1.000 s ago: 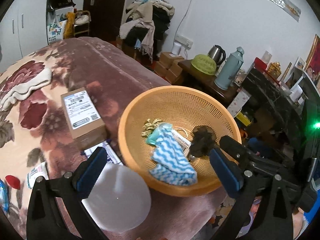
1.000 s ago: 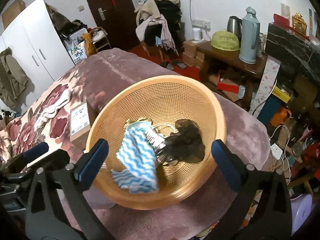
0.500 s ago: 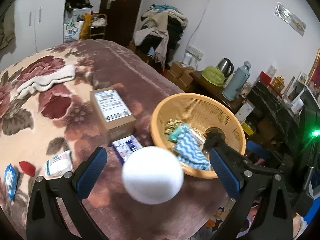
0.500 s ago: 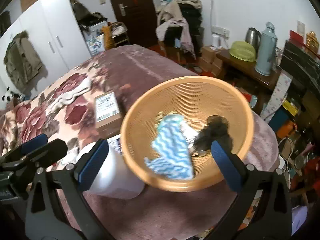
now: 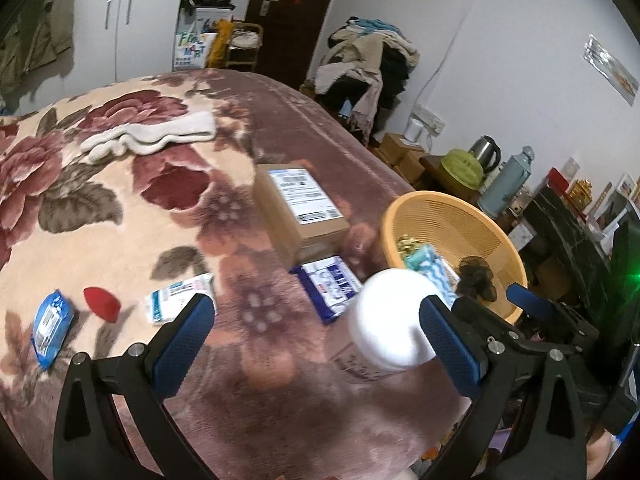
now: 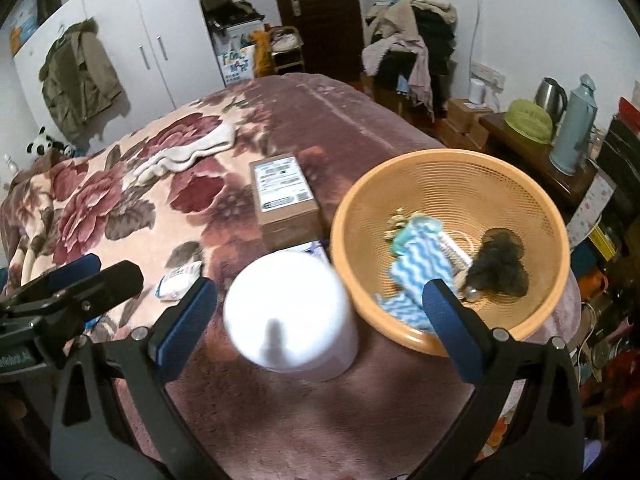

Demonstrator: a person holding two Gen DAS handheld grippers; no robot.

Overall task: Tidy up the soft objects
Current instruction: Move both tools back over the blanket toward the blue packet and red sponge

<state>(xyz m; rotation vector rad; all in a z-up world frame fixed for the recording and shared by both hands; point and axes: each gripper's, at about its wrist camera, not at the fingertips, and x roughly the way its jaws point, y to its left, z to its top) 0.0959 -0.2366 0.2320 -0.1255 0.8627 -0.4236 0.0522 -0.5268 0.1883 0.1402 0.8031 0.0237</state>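
Note:
An orange mesh basket sits on the floral blanket at the bed's right end. It holds a blue-and-white wavy cloth, a dark fuzzy item and small bits. A white towel lies far back on the bed. My left gripper is open and empty above the blanket. My right gripper is open and empty, above a white cylinder beside the basket.
A cardboard box lies left of the basket, with a blue-white packet in front of it. Small packets and a red piece lie nearer left. A cluttered side table stands right of the bed.
Both grippers have pulled back and swung left from the basket, so more of the bed shows. Both stay open and empty. Nothing in the basket has moved.

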